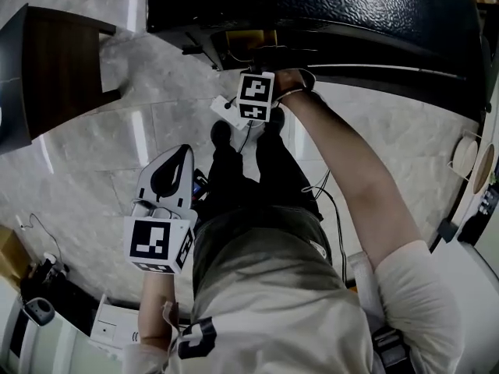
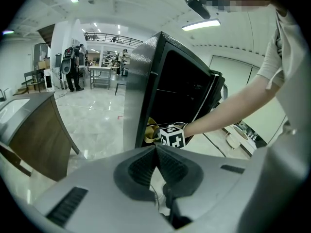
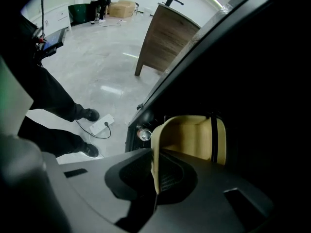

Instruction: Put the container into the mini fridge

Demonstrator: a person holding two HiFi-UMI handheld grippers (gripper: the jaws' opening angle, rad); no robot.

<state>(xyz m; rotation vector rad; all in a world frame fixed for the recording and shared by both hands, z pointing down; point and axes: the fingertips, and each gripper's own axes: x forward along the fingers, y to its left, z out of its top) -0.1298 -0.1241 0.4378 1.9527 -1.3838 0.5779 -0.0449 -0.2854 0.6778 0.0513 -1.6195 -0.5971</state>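
A tan, thin-walled container (image 3: 194,137) sits in the dark opening of the black mini fridge (image 3: 243,72), with my right gripper (image 3: 154,152) shut on its near wall. In the head view the right gripper's marker cube (image 1: 256,97) is at the fridge's (image 1: 312,6) lower front, and a bit of the container (image 1: 248,40) shows just beyond it. My left gripper (image 2: 156,147) is shut on nothing, held back near my waist (image 1: 181,156). From there it looks at the fridge (image 2: 160,86), the container (image 2: 151,129) and the right cube (image 2: 173,136).
A dark wooden cabinet (image 1: 58,68) stands left of the fridge on the pale marble floor. A white power strip (image 3: 101,125) with a cable lies by my black shoes (image 3: 87,114). A small round metal thing (image 3: 143,134) sits at the fridge's lower edge. White furniture (image 1: 483,209) stands at the right.
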